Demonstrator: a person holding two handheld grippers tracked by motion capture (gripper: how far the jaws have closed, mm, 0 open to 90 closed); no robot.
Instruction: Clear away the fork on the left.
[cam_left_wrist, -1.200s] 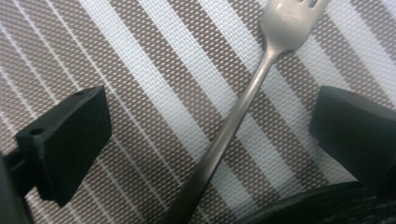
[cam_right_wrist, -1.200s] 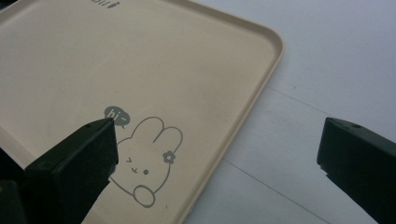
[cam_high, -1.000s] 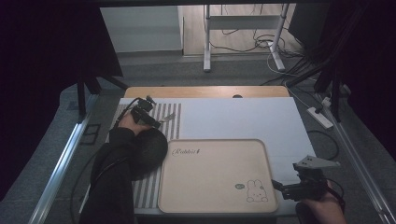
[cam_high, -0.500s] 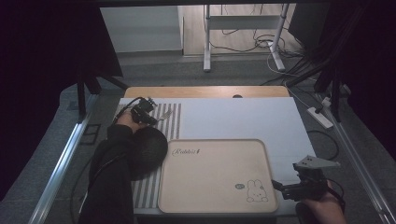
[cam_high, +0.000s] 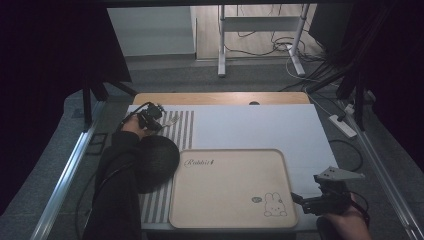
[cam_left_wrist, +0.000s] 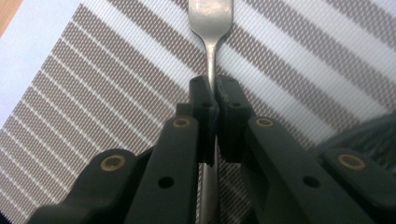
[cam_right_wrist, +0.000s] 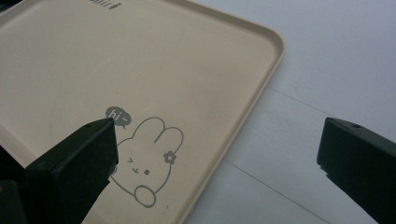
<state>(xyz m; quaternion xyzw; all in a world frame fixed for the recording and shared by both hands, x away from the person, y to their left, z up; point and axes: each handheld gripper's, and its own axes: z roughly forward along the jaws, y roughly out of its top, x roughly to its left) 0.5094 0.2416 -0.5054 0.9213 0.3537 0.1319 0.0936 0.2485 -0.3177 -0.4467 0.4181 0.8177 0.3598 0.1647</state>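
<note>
My left gripper (cam_high: 159, 122) is at the far left of the table, over a striped placemat (cam_high: 184, 131). In the left gripper view its jaws (cam_left_wrist: 211, 100) are shut on the thin handle of a metal fork (cam_left_wrist: 208, 28), whose head points away over the stripes (cam_left_wrist: 93, 98). The fork (cam_high: 172, 120) lies flat on the mat. My right gripper (cam_high: 301, 201) stands open at the near right, level with the table. Its jaws (cam_right_wrist: 219, 154) straddle the near right corner of a beige tray (cam_right_wrist: 140, 60) with nothing between them.
The beige tray (cam_high: 230, 185) bears a rabbit drawing (cam_high: 275, 205) and is bare. A dark round object (cam_high: 156, 159) sits on the placemat just left of the tray, under the left forearm. White table cover (cam_high: 260, 125) spreads behind and to the right of the tray.
</note>
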